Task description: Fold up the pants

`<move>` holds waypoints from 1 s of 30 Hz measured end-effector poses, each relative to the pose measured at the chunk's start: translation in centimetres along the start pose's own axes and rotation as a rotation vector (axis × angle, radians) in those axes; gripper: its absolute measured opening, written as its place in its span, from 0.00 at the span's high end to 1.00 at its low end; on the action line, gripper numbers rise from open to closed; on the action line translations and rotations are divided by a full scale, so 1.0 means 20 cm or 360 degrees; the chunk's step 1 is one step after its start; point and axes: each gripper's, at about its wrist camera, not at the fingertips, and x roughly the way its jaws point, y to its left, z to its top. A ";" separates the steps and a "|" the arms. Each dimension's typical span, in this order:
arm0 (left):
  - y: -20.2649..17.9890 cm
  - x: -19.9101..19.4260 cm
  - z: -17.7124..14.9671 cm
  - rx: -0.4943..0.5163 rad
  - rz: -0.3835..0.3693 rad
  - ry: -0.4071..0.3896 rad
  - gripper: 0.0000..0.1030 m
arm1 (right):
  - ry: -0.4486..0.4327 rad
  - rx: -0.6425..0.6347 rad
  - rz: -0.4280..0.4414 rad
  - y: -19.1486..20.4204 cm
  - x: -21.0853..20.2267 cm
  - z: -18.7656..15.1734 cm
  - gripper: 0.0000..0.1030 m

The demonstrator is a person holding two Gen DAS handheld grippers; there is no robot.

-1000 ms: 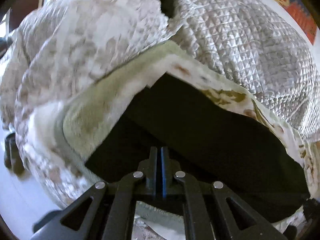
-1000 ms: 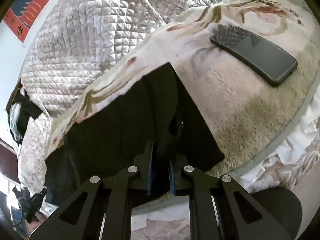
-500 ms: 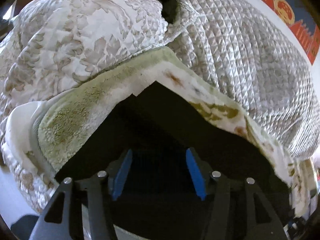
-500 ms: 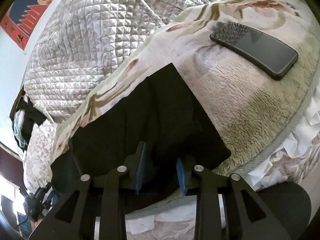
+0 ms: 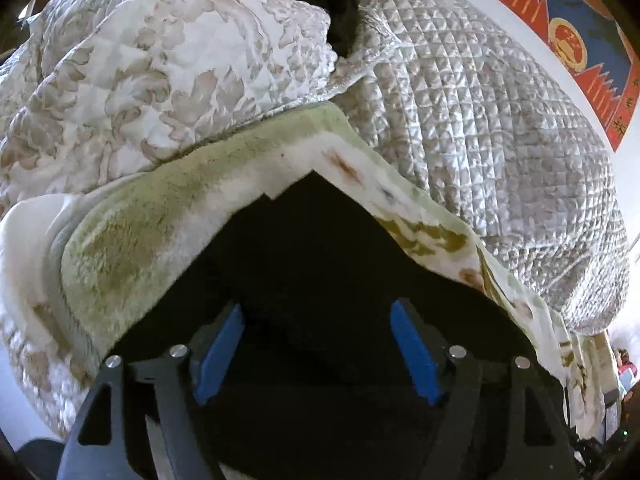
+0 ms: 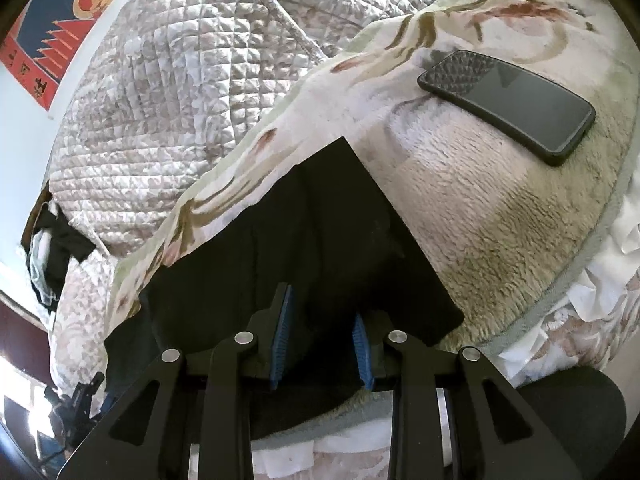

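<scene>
Left gripper spread wide and right gripper part open, neither gripping anything, both low over the folded black fabric pants lying flat on a fuzzy cream floral blanket, a black slab smartphone nearby on it.

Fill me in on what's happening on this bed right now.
A person with a gripper in each hand is folding black pants on a fuzzy floral blanket. Both the left gripper and the right gripper are open, jaws apart over the fabric, gripping nothing. The pants lie flat as a neat dark panel. A phone rests on the blanket beyond them, apart from the pants.
</scene>
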 end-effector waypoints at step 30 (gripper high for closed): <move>0.02 -0.17 -0.08 0.0250 0.0568 0.0107 0.92 | 0.0112 -0.0062 -0.0198 -0.03 -0.06 -0.01 0.85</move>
